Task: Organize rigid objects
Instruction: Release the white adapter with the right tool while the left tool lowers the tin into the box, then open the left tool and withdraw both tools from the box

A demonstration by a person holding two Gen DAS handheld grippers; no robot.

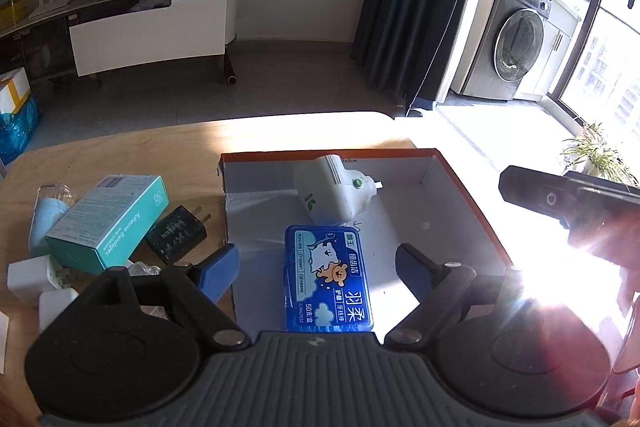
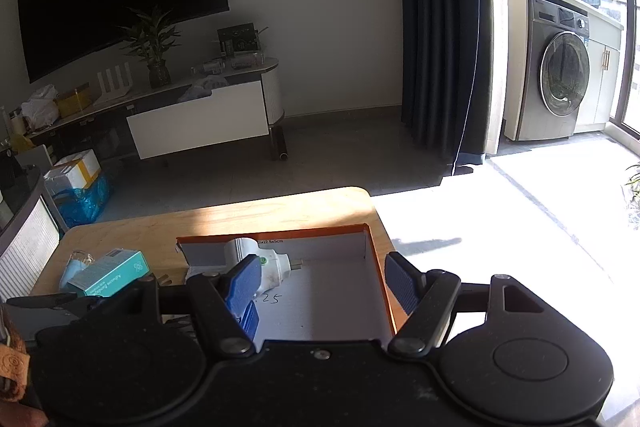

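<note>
Table [image 1: 120, 155]: pale wood, smooth, matt. Tray box [image 1: 472, 195]: cardboard, orange outside, matt grey-white inside. Floss case [image 1: 328, 279]: glossy blue plastic with printed label. White plug-in device [image 1: 328, 187]: smooth, slightly shiny plastic. Bandage carton [image 1: 108, 223]: teal printed paperboard. Black charger [image 1: 178, 233]: scuffed plastic, metal prongs.

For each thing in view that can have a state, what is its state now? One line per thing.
Cardboard box: open, no lid, on the table.
Blue floss case: closed, flat in the box, between the left tongs, untouched.
White plug-in device: on its side in the box.
Teal bandage box: closed, outside the box.
Black charger: prongs out, outside the box.
Left tongs: open.
Right tongs: open, empty.
</note>
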